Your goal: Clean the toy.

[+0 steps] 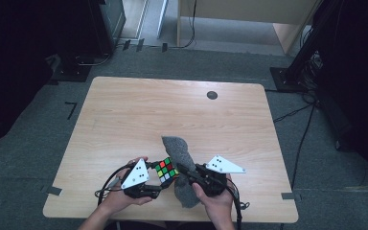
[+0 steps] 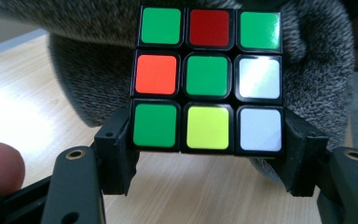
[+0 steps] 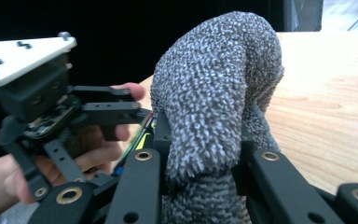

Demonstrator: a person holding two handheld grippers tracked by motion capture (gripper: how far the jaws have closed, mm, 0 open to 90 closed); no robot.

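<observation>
A scrambled puzzle cube (image 1: 166, 170) with green, red, orange, white and yellow stickers hangs just above the table's near edge. My left gripper (image 1: 160, 184) is shut on the cube (image 2: 208, 77), its jaws pressing on the lower left and right sides. A grey fuzzy cloth (image 1: 182, 165) is folded between the jaws of my right gripper (image 1: 181, 171), which is shut on it. In the right gripper view the cloth (image 3: 214, 102) bulges up from the jaws and touches the cube's far side. Behind the cube, the cloth (image 2: 93, 70) is draped.
The wooden table (image 1: 139, 115) has a small dark round disc (image 1: 212, 95) near its far edge. Grey carpet surrounds the table, with black stands and cables at the left and right. Tape marks (image 1: 54, 190) sit by the near corners.
</observation>
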